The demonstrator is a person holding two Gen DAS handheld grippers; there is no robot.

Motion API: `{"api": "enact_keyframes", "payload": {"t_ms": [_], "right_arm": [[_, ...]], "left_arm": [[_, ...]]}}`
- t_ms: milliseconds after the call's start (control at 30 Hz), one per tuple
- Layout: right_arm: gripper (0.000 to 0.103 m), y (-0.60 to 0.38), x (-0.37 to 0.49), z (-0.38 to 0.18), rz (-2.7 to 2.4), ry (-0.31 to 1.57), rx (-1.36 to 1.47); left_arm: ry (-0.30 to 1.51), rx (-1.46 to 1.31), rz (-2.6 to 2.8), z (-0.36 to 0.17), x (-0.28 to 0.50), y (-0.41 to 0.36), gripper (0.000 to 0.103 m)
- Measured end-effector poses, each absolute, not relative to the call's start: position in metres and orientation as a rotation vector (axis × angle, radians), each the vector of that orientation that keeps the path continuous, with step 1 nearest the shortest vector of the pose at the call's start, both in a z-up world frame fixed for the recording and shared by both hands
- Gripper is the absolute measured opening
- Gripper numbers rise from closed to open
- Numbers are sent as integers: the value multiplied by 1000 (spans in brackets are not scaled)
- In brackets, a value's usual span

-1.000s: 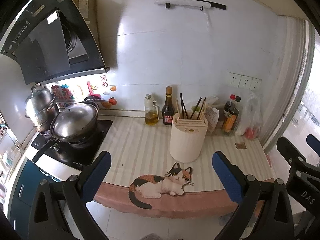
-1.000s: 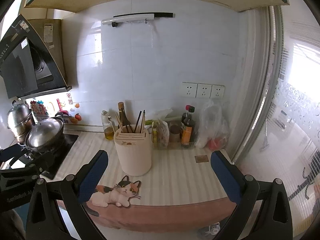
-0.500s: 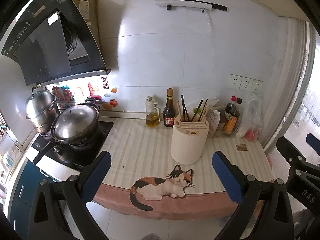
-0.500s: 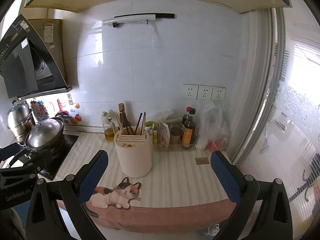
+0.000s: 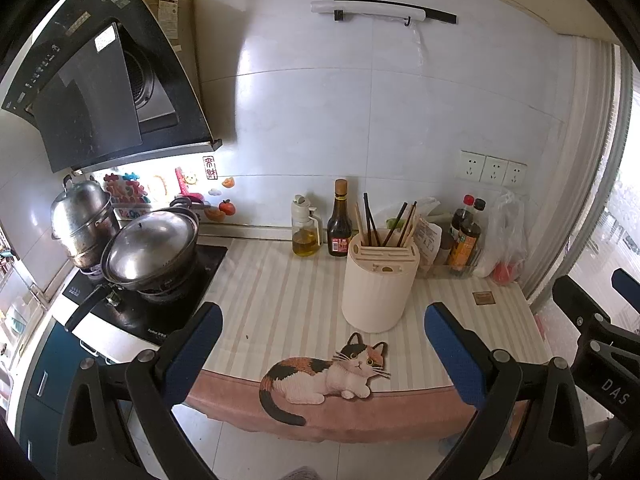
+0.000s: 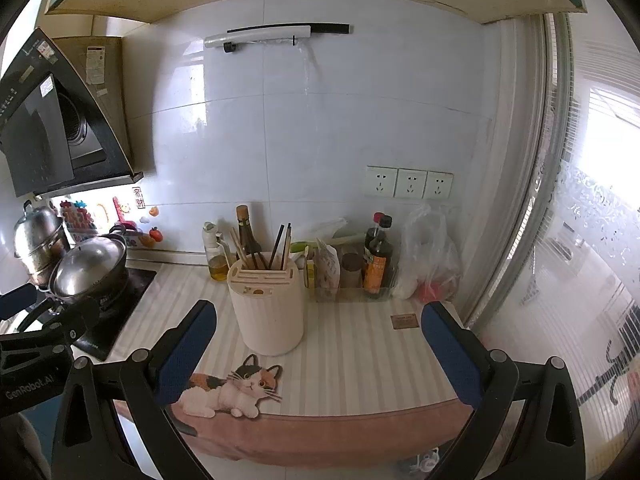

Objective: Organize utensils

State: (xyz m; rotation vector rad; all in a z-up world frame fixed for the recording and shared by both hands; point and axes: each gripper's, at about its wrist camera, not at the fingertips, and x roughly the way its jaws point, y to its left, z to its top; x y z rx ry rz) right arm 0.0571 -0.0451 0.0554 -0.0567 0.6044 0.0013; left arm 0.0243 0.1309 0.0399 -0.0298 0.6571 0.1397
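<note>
Left wrist view: left gripper (image 5: 322, 344) spread wide, empty, held back from the counter (image 5: 280, 292). 1 cream holder (image 5: 378, 280) carries about 6 chopsticks (image 5: 370, 222), upright. Right wrist view: right gripper (image 6: 318, 346) likewise spread, empty; 3 sockets (image 6: 410, 182). Fits either sorting ahead or sorting done.

R gripper (image 6: 319, 350) wide open, empty, held off the counter edge. Cream utensil holder (image 6: 267, 310) upright on striped mat (image 6: 352, 364), chopsticks (image 6: 276, 246) sticking up from its back slots. Cat print (image 6: 232, 390) just in front of holder. Oil bottle (image 6: 218, 252) + dark bottle (image 6: 245, 230) behind it. L gripper (image 6: 16, 306) at left edge, over the wok (image 6: 88, 266).
</note>
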Motion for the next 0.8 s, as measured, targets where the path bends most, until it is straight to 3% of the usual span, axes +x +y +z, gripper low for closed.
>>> {"api": "enact_keyframes", "payload": {"t_ms": [800], "right_arm": [[103,-44,67,53,4,602,-54]], "left_arm": [[656,-25,140,43,34,130,103]]}}
